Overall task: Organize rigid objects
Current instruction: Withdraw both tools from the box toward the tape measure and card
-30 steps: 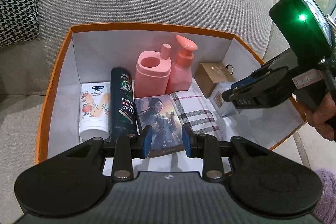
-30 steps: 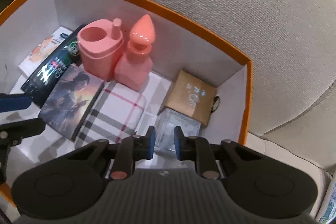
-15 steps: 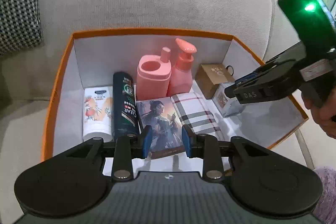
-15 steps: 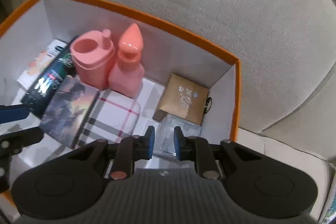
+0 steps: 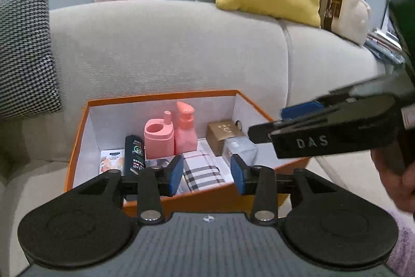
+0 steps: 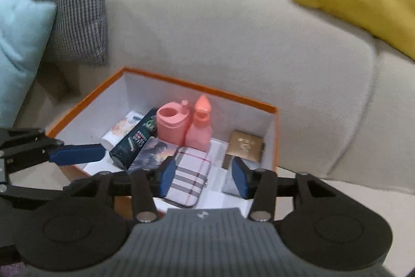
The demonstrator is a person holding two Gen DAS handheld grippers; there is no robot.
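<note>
Both grippers have drawn back and upward from the orange box since a second ago, so that the sofa back and its cushions now fill the upper part of each view; jaws on both are opening, with nothing between them. Progress, judged: packing looks complete or nearly so, since every rigid item in view lies inside the box and none shows loose on the sofa seat; whether anything remains outside the frames cannot be told. Orange box (image 5: 77,142): open-topped, white-lined, resting on the grey sofa (image 5: 168,51) seat against the backrest. Left gripper (image 5: 206,171) and right gripper (image 6: 202,177): both above the near rim, clear of the contents. Contents, largest first: plaid case (image 6: 188,178), flat, front centre; illustrated box (image 6: 155,153), flat, touching the plaid case on its left; dark shampoo bottle (image 6: 133,140), lying down beside it; white tube (image 6: 120,127), lying at far left; pink cup holder (image 5: 158,138), upright at the back wall; pink pump bottle (image 5: 185,130), upright, touching the holder; gold-brown box (image 6: 243,146), back right corner; clear case (image 5: 240,148), just in front of the gold-brown box. Arrangement appears orderly, items side by side, nothing stacked.
</note>
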